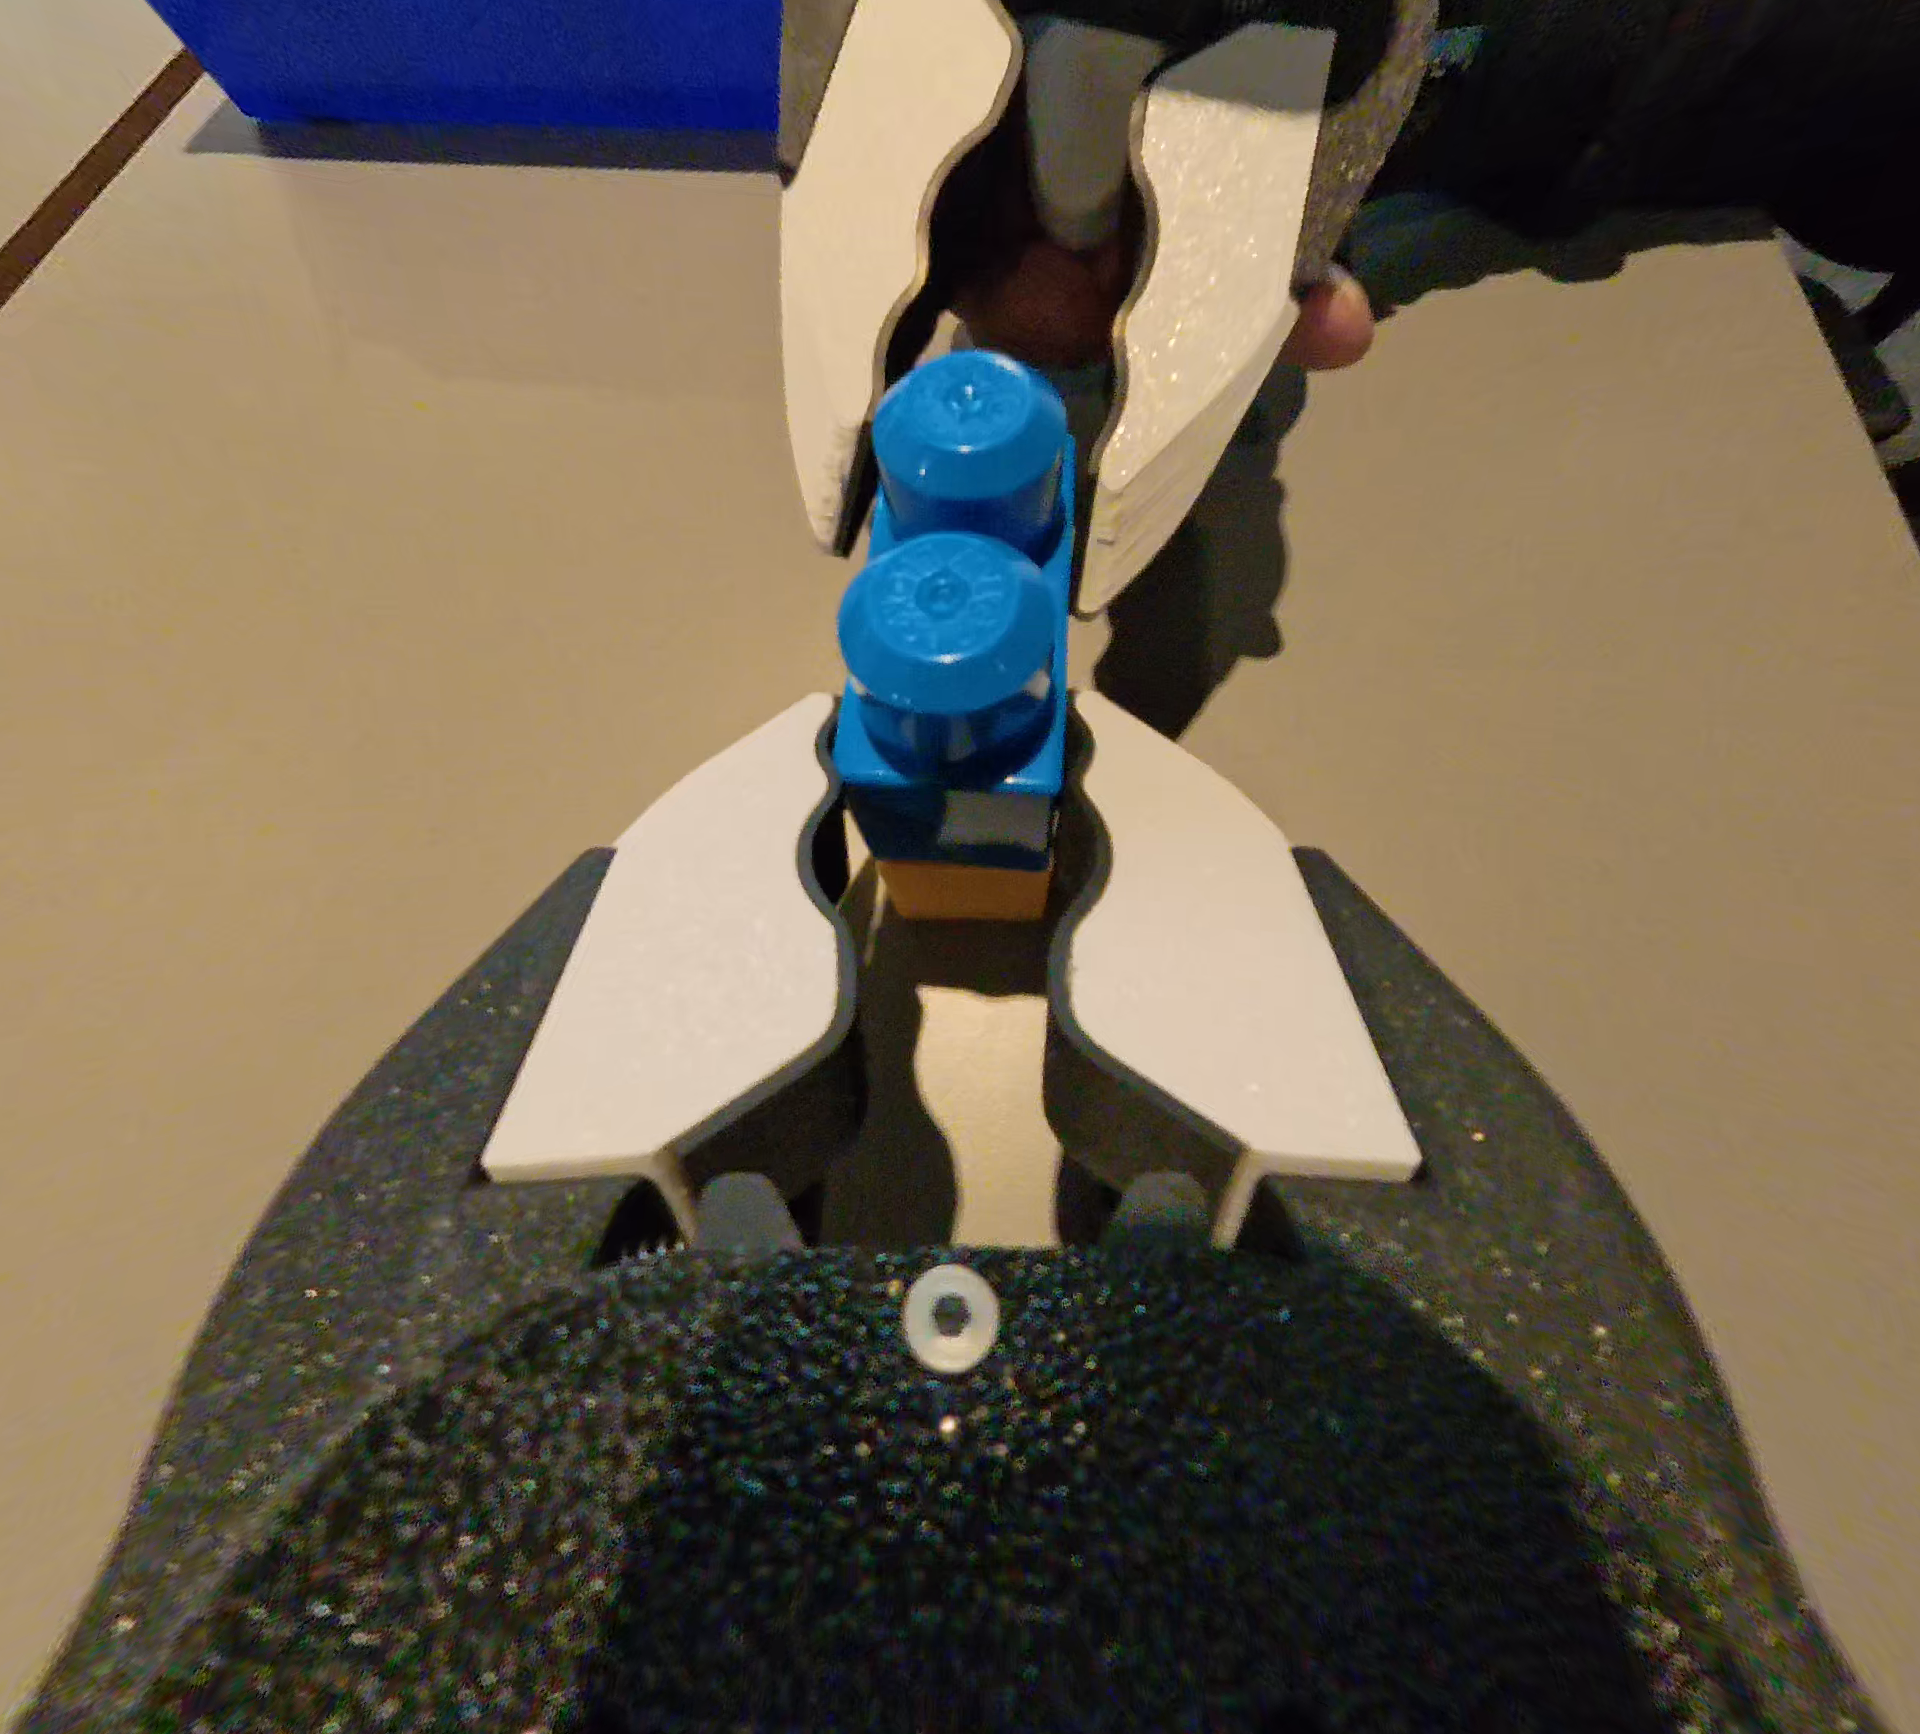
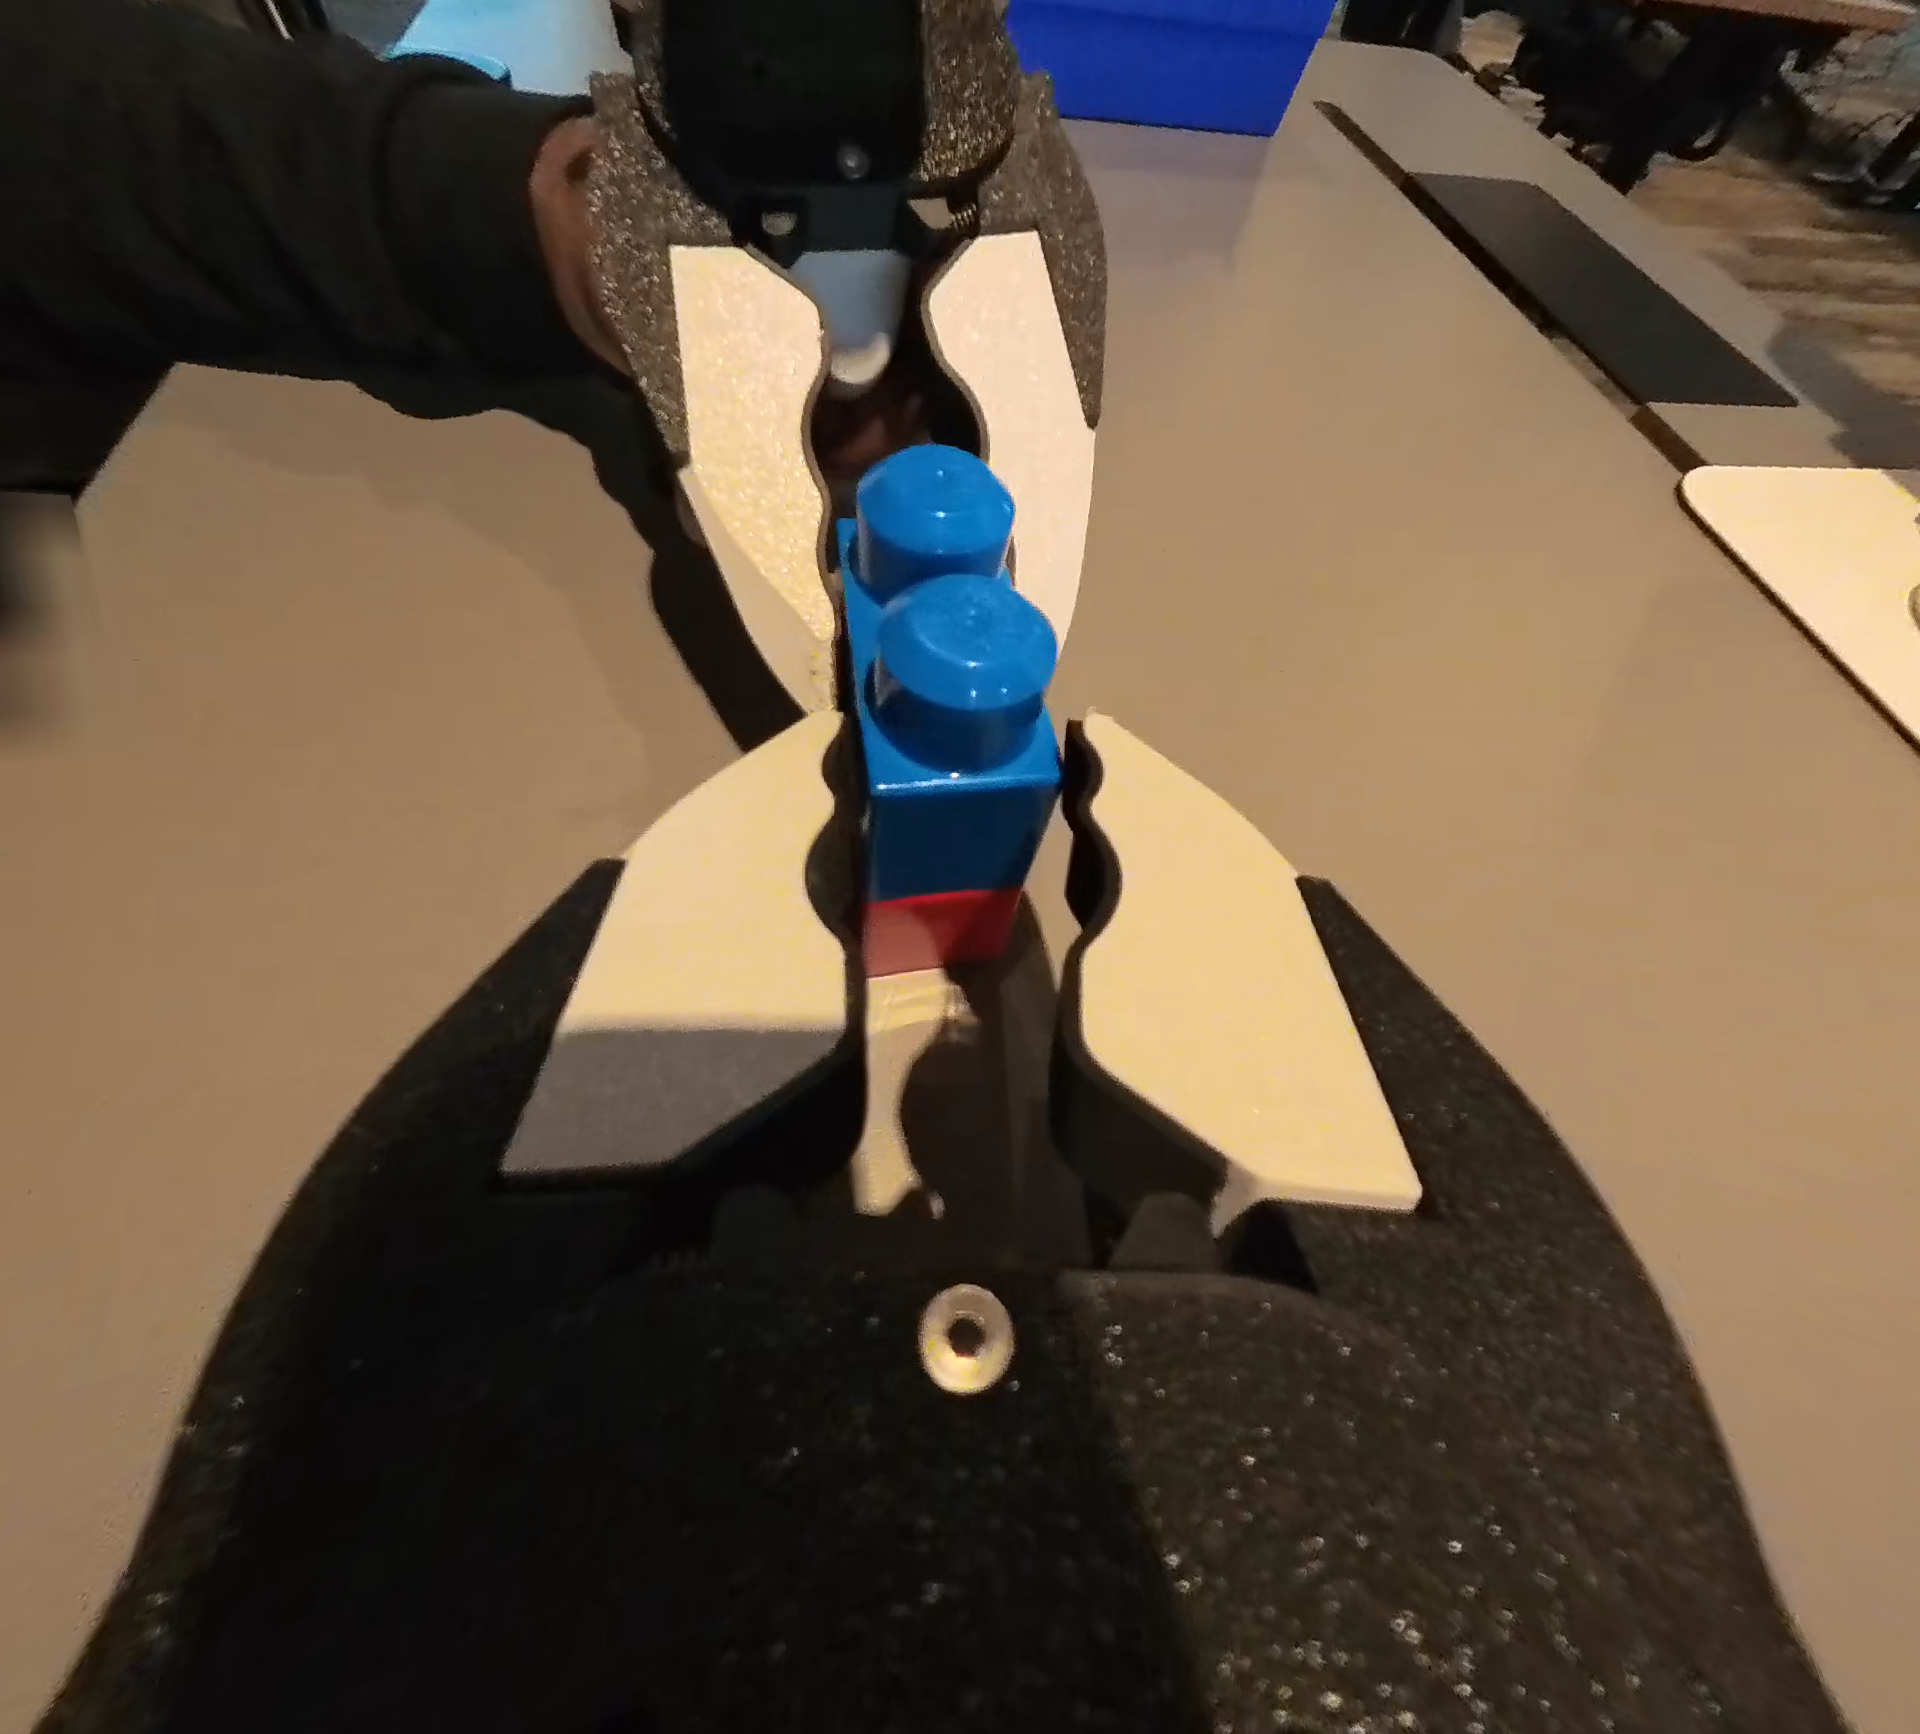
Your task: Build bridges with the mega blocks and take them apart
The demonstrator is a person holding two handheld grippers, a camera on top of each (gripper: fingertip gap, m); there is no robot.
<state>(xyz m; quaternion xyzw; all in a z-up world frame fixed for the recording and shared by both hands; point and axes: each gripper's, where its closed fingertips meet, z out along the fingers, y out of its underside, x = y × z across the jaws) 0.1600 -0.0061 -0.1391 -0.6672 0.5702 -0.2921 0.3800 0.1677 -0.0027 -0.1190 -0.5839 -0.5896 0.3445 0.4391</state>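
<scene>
- Left wrist view, nearest: the left gripper [image 1: 951,754] has its white fingers [image 1: 717,936] pinching the near end of the blue block [image 1: 951,645]. No gap showing on either side.
- That blue block has two round studs on top and sits on an orange block [image 1: 961,884], which stands on the tan bench [image 1: 364,645].
- Farther off in the same view, the right gripper [image 1: 966,521] comes in from the far side, fingers hugging the far end of the same blue block.
- Right wrist view, the right gripper's left finger is right against the block, but there's a thin gap on the right finger side, so can't honestly tell if it's clamped.
- From this side a red block [image 2: 940,931] sits under the near end of the blue one, so it spans red and orange, bridge style.
- A hand in a dark sleeve [image 2: 208,230] holds the far gripper.
- Way at the far end of the bench there's a blue bin [image 2: 1164,1].
</scene>
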